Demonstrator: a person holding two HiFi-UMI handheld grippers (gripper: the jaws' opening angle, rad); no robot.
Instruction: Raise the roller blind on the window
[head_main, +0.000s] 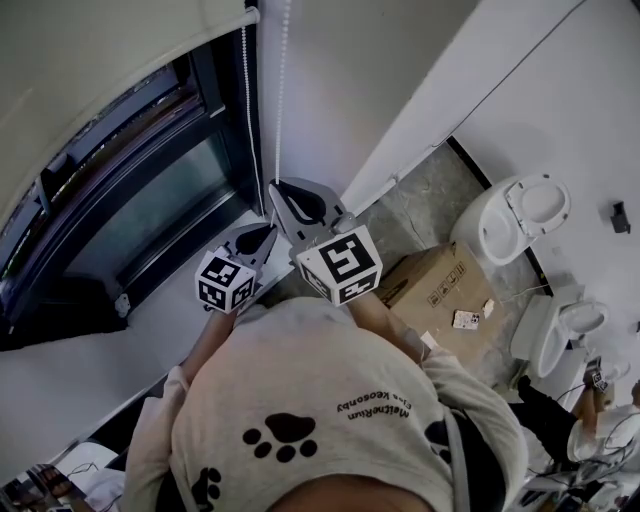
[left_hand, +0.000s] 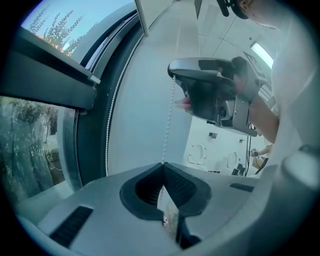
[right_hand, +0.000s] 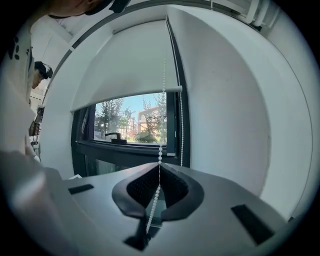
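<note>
Head view: two grippers (head_main: 270, 231) (head_main: 275, 187) clamp one chain (head_main: 280, 100).

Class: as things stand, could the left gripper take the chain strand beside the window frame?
Probably not yet. The left gripper is shut on the other strand. Nothing blocks the frame-side strand, but the jaws must open first.

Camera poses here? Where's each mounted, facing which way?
Head view: on the head, steeply down at left gripper, right gripper; own shirt shows.
Left gripper view: on left gripper, along its shut jaws up the bead chain; right gripper above.
Right gripper view: on right gripper, jaws shut on bead chain, toward window, roller blind.
Shared: bead chain in all three.
</note>
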